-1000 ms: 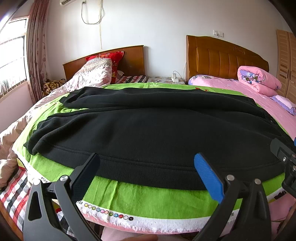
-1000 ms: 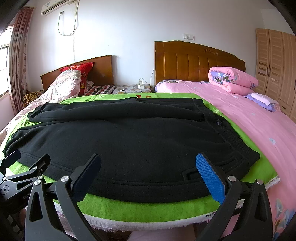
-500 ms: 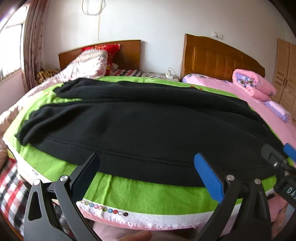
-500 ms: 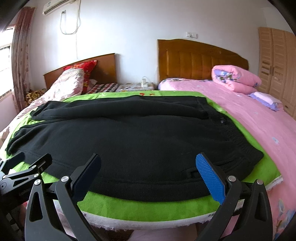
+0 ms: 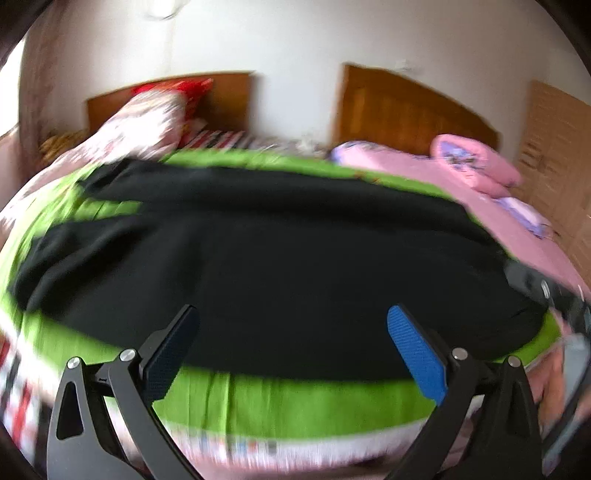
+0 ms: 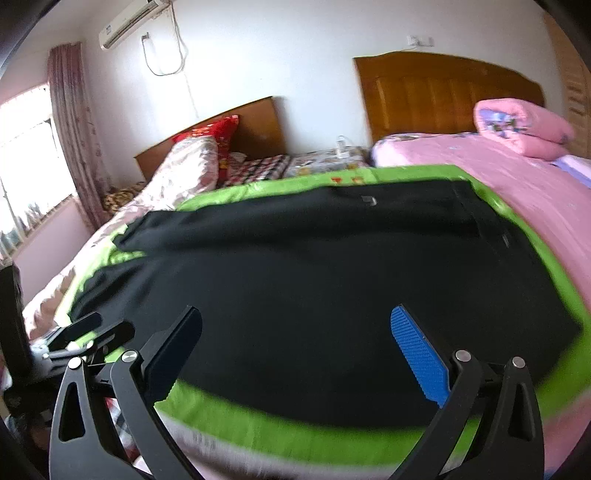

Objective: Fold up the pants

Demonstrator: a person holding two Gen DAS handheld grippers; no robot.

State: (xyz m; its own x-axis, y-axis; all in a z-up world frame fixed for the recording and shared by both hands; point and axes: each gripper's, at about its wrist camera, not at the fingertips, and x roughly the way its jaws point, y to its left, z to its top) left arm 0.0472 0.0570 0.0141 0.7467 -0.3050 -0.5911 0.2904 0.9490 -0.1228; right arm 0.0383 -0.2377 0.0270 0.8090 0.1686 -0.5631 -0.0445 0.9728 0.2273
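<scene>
Black pants (image 6: 314, 273) lie spread flat on a green sheet (image 6: 280, 428) across the bed, waistband toward the pink bedding (image 6: 535, 192), legs toward the window side. Left gripper (image 5: 295, 332) and right gripper (image 6: 299, 332) both hover at the near edge, jaws wide apart, holding nothing. Both views are motion-blurred.

Counts, both views:
- 1 pair of black pants (image 6: 314, 280), spread flat.
- 1 green sheet (image 6: 295, 432) beneath.
- 2 grippers: left gripper (image 5: 291, 349), right gripper (image 6: 295, 350); 2 fingers each, jaws apart.
- 2 beds, 2 wooden headboards: smaller headboard (image 6: 258, 122), larger headboard (image 6: 443, 96).
- 1 red pillow (image 6: 218, 136).
- 1 rolled pink quilt (image 6: 524, 127).
- 1 air conditioner (image 6: 129, 26).
- 1 curtain (image 6: 74, 129).
</scene>
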